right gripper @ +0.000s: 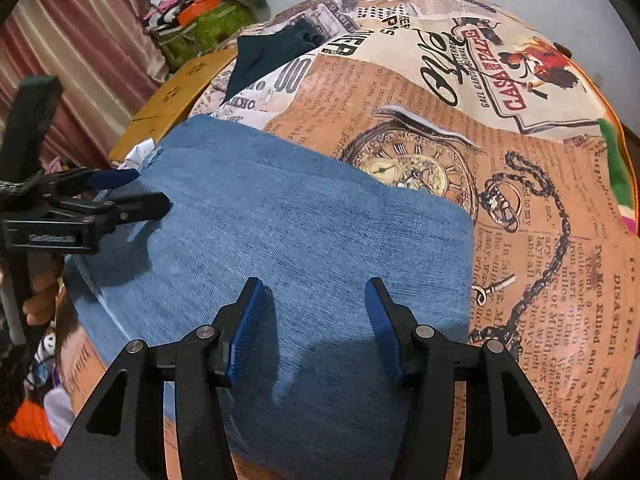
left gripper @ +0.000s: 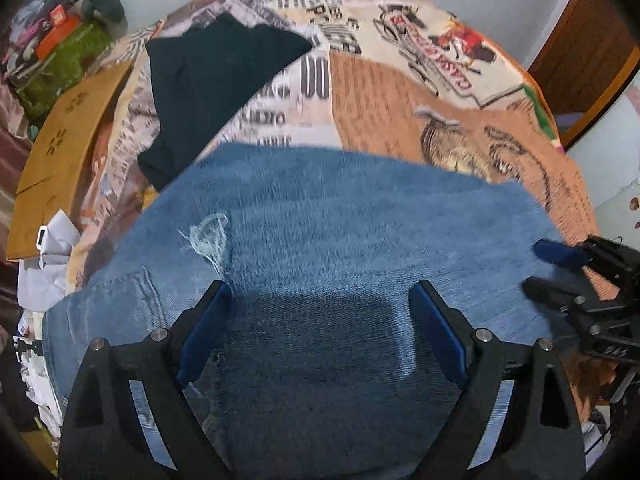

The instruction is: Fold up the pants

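Blue jeans (left gripper: 340, 216) lie folded flat on a bed with a newspaper-print cover (left gripper: 400, 92); a frayed tear (left gripper: 208, 236) shows near their left side. They also show in the right wrist view (right gripper: 304, 224). My left gripper (left gripper: 320, 292) is open just above the jeans, jaws spread wide with nothing between them. My right gripper (right gripper: 314, 288) is open over the jeans' right part, empty. Each gripper shows in the other's view: the right one (left gripper: 540, 268) at the jeans' right edge, the left one (right gripper: 152, 190) at their left edge.
A dark folded garment (left gripper: 212, 88) lies on the cover beyond the jeans. A brown cardboard box (left gripper: 68, 136) and white clothes (left gripper: 44, 264) sit at the bed's left. A green bag with clutter (right gripper: 204, 24) stands by the curtain. A wooden door (left gripper: 588, 52) is at the right.
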Available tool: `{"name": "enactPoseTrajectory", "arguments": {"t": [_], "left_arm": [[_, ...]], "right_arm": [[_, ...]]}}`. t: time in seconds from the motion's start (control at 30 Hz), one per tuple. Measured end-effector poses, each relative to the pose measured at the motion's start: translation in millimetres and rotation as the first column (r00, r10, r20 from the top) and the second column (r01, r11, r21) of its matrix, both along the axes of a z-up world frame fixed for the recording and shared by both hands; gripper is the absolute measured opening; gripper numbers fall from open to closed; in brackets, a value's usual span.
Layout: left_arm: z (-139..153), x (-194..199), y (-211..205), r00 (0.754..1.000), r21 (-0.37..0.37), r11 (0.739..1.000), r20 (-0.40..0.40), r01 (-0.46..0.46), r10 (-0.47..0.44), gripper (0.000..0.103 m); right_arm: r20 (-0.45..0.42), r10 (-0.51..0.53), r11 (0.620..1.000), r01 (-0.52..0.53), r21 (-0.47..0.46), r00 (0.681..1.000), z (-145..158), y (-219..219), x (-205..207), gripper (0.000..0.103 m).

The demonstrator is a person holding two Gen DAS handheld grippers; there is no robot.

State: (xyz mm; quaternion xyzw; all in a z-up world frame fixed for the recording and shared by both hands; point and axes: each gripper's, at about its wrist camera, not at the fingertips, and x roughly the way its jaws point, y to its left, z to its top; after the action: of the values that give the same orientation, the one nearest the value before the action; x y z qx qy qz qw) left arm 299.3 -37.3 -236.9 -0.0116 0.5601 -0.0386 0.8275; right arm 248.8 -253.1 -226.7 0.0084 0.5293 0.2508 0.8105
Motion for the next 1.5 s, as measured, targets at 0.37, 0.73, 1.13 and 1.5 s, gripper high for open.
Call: {"name": "enactPoseTrajectory", "arguments": {"t": [0.37, 0.73, 1.13, 1.5], "left_arm": [[-1, -24, 2, 0.998, 0.038, 0.999, 0.058, 0.037, -0.039, 0.097], [8, -54, 20, 0.995, 0.049, 0.999, 0.098, -0.009, 0.004, 0.097], [45, -71, 69, 0.969, 0.049, 0.984, 0.190, -0.173, 0.161, 0.097], [60, -118, 162, 0.901, -0.021, 0.931, 0.243, -0.365, 0.359, 0.097]], "right_arm": [[-0.031, -0.095, 0.995, 0.096, 0.018, 0.995, -11, -31, -30, 0.049], [-0.001, -0.138, 0.990, 0.138, -0.011, 0.990, -7, -37, -56, 0.049], [0.080, -0.129, 0.992, 0.129, 0.010, 0.988, 43, -16, -48, 0.054], [0.198, -0.020, 0.999, 0.011, 0.042, 0.980, 74, 63, -25, 0.061]]}}
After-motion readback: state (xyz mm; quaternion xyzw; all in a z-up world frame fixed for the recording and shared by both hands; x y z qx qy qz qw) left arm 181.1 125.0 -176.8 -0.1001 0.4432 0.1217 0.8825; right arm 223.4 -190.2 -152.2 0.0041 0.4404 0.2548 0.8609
